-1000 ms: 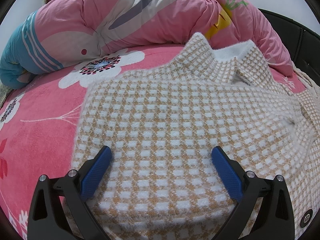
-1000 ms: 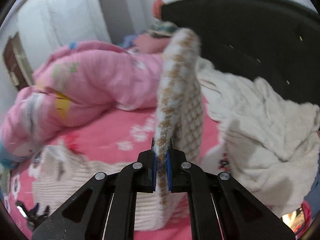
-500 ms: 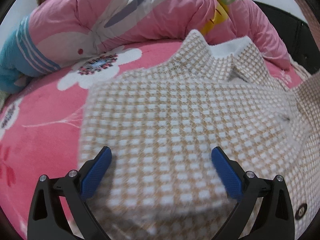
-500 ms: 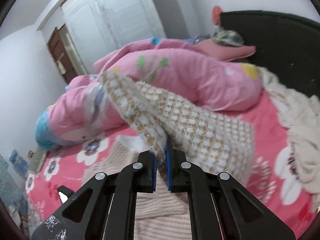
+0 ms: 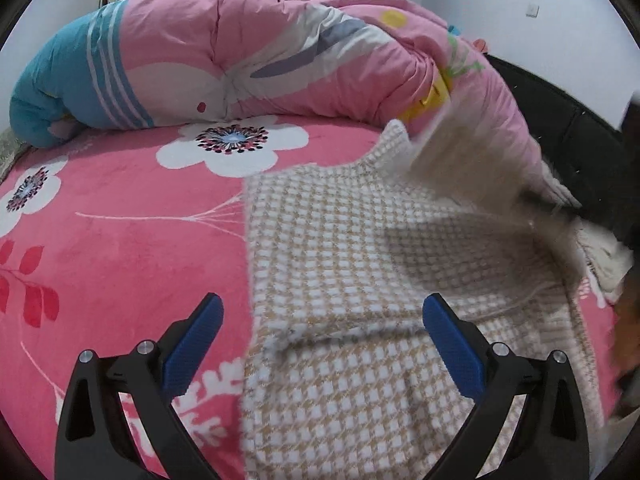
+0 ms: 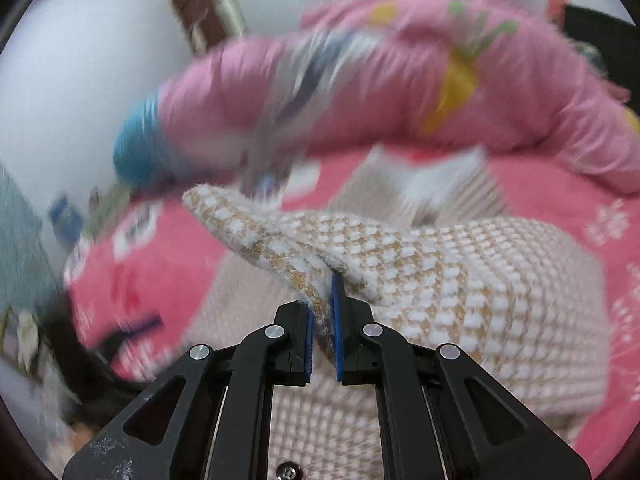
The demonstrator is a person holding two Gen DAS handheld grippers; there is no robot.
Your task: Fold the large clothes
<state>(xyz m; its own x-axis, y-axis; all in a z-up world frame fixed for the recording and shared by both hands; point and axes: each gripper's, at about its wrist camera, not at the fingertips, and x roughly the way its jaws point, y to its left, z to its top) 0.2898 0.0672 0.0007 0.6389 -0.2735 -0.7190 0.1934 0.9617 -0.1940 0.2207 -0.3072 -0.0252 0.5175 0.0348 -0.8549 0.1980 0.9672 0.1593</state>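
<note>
Beige-and-white checked knit, a large sweater (image 5: 340, 256), lies spread on a pink bedspread (image 5: 120, 248) printed with white flowers, its left edge running straight down the middle of the left wrist view. One part of it, seemingly a sleeve (image 6: 288, 240), is lifted off the bed and crosses above the flat body of the garment; in the left wrist view this raised part appears as a blurred pale band at the upper right, casting a shadow on the knit below. The right gripper (image 6: 322, 312) has its blue-padded jaws pressed nearly together, pinching a fold of that lifted part, whose free end sticks out to the upper left beyond the pads. The left gripper (image 5: 320, 336) hangs above the bed with its jaws spread wide and nothing between them: the left finger is over bare bedspread, the right finger over the sweater, and a folded edge of knit lies between and just beyond them. A rolled pink quilt (image 5: 260, 64) with a blue end lies along the far side of the bed, and a dark headboard (image 5: 580, 136) stands at the right. The right wrist view is heavily blurred outside the gripper and the held cloth.
</note>
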